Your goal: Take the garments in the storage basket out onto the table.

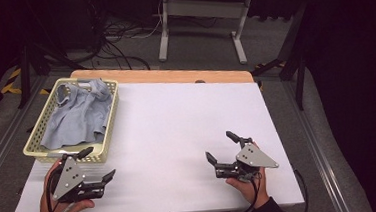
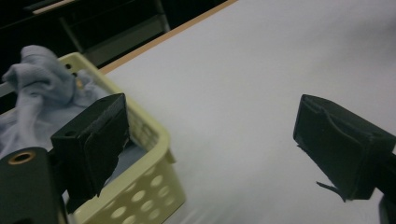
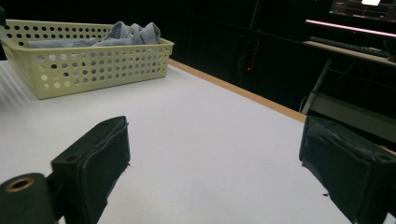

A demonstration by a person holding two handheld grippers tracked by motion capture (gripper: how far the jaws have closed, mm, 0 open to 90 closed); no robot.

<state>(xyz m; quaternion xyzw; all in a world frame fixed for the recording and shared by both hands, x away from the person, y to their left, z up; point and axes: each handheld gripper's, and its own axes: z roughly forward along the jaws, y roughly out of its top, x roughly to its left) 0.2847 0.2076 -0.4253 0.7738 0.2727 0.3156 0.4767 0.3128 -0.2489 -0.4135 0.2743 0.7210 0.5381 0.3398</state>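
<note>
- A pale yellow perforated basket stands on the white counter at its far left corner, and serves as the landmark here.
- A crumpled grey-blue cloth lies inside the basket, bunched higher toward the basket's far end and reaching its rim there.
- The left claw sits just beside the basket's near end, held in the person's left hand; its jaws stand wide apart with nothing between them.
- In the left gripper view, one jaw overlaps the basket's near corner, but whether it touches the wall cannot be told.
- The right claw rests well apart from the basket, to its right along the counter's near edge, in the right hand; its jaws are wide too and hold nothing.
- In the right gripper view, the basket is far off, beyond bare counter.
</note>
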